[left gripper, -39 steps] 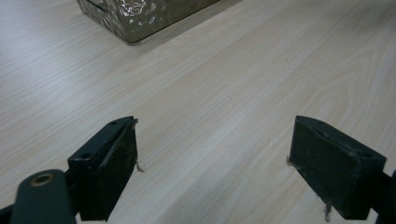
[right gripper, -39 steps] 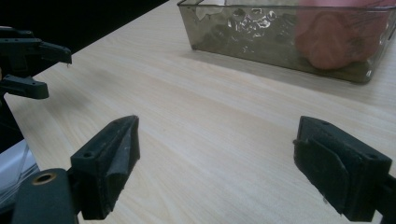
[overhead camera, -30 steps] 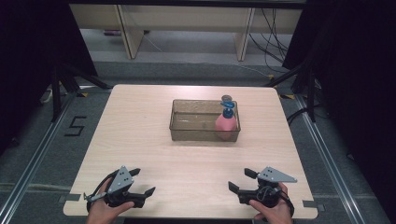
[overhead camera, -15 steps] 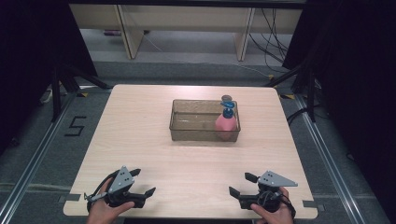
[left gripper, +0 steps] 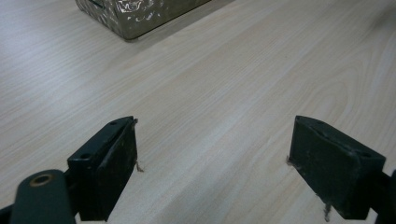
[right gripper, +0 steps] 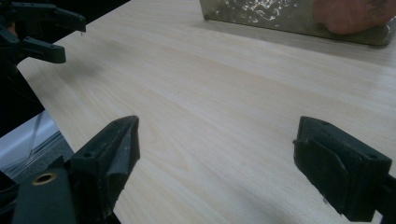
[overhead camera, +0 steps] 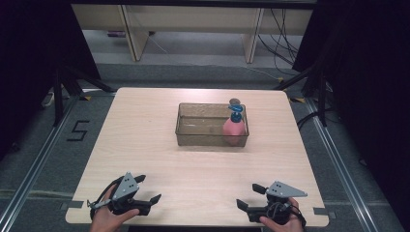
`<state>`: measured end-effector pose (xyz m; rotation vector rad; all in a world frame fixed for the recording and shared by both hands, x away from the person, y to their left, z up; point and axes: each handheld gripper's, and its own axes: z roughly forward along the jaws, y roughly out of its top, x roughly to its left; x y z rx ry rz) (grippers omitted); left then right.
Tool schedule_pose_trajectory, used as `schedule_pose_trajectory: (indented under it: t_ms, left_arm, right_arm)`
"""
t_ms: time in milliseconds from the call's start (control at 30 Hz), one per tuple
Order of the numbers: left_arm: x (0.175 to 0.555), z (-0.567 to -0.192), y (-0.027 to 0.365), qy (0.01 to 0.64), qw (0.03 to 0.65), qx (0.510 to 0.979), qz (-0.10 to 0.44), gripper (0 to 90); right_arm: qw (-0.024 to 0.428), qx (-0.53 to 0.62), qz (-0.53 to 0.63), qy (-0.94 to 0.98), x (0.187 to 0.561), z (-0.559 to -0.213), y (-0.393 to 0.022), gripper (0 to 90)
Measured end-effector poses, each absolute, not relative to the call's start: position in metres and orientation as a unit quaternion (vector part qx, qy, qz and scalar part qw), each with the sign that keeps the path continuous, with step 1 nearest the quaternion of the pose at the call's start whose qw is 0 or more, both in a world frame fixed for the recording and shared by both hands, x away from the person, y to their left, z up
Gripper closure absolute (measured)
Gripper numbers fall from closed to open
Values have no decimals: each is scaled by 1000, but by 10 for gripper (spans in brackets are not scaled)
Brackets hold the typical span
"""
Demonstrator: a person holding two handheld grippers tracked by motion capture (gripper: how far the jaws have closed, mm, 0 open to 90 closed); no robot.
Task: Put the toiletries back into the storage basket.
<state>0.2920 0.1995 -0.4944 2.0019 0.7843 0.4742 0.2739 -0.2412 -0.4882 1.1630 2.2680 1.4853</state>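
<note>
Pale wood makes up the surface (overhead camera: 145, 145), and a clear plastic tub (overhead camera: 211, 124) sits on it a little beyond the middle. Inside the tub, at its right end, stands a pink bottle (overhead camera: 234, 128) with a blue cap (overhead camera: 236, 116). Just behind the tub's far right corner lies a small dark round thing, too small to tell. Nothing stands between the tub and the near edge. Well short of the tub, near the front left corner, the left hand-held gripper (overhead camera: 148, 191) rests in a hand (overhead camera: 112, 220), jaws spread wide and empty over bare wood. Near the front right corner, equally far from the tub, the right hand-held gripper (overhead camera: 250, 198) is also released, jaws wide apart, holding nothing.
</note>
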Motion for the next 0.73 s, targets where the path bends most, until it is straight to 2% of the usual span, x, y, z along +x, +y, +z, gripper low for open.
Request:
schedule_pose_trajectory:
  t_ms: [467,533,567,733]
  left_arm:
    - [292,-495,199,318,452,811,191,148]
    - [292,-495,199,318,452,811,192,148]
    - [292,-495,199,318,452,811,192,148]
    - [292,-495,199,318,452,811,192,148]
  right_arm:
    - [106,390,490,773,270,-489,-240,157]
    - [103,390,486,775,269,-489,-240,157]
    - [85,405,483,772,267,-488,-238,157]
    - [87,403,484,772,268,-489,-238,157]
